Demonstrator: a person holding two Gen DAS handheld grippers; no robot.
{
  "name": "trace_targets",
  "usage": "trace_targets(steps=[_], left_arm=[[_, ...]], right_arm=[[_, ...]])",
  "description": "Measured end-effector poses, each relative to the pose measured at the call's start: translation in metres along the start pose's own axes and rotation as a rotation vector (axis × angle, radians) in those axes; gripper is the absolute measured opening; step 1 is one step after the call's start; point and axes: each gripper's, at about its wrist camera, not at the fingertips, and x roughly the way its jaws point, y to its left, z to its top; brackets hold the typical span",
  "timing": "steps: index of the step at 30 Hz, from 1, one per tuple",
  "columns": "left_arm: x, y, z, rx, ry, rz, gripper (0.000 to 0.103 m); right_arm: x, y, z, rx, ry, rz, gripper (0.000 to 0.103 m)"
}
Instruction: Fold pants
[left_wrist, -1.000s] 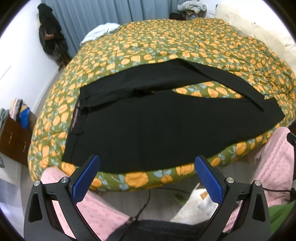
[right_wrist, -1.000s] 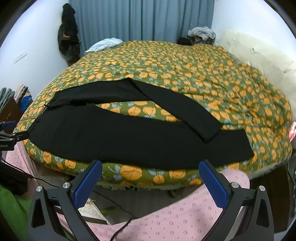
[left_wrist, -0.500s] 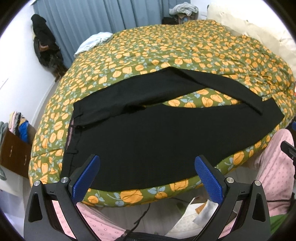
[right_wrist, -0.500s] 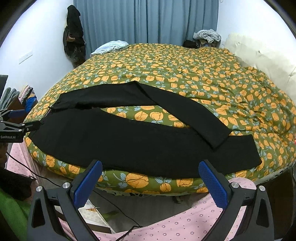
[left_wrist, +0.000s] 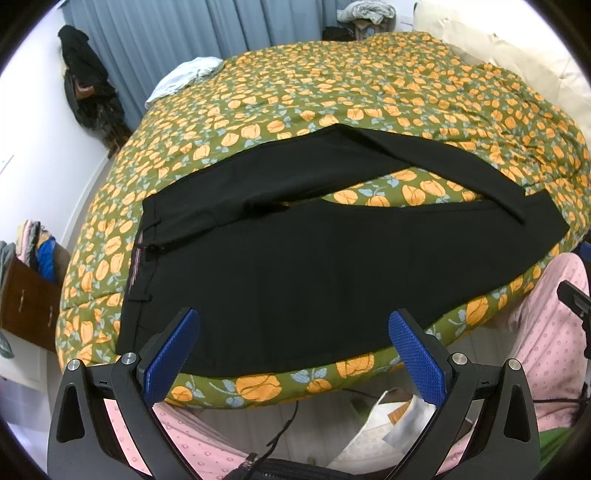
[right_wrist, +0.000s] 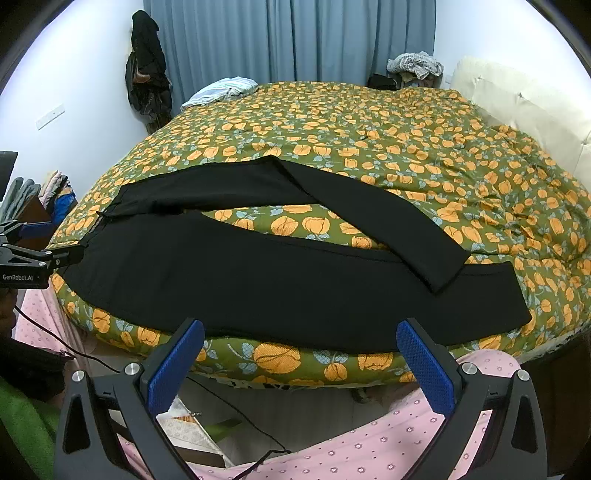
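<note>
Pants (right_wrist: 280, 280) lie along the bedspread's (right_wrist: 369, 140) near edge; both grippers (left_wrist: 293, 354) (right_wrist: 301, 360) hover wide open, empty.

black pants (left_wrist: 295, 266) lie flat, far leg bent across the near leg's cuff.

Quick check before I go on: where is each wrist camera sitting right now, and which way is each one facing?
Left wrist: on the left gripper, held off the bed's near edge at the waistband end, facing across the black pants; open blue fingers, pink-trousered legs below.
Right wrist: on the right gripper, near the hem end, facing the same way; open fingers, pink legs, and the left gripper at its left edge.
Shared: the pants, floral bedspread, blue curtain.
</note>
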Motion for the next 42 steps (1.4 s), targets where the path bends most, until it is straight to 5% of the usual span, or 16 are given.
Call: trace_targets(steps=[35, 38, 42], left_arm=[[0.007, 0.005, -0.003, -0.025, 0.024, -0.005, 0.102], [0.007, 0.005, -0.002, -0.023, 0.026, -0.007, 0.102], [0.005, 0.003, -0.002, -0.015, 0.009, 0.002, 0.102]], right_arm=[[0.009, -0.006, -0.003, 0.002, 0.010, 0.008, 0.103], [0.010, -0.022, 0.001, -0.046, -0.029, -0.040, 0.103], [0.022, -0.079, 0.013, -0.088, -0.059, -0.222, 0.103]])
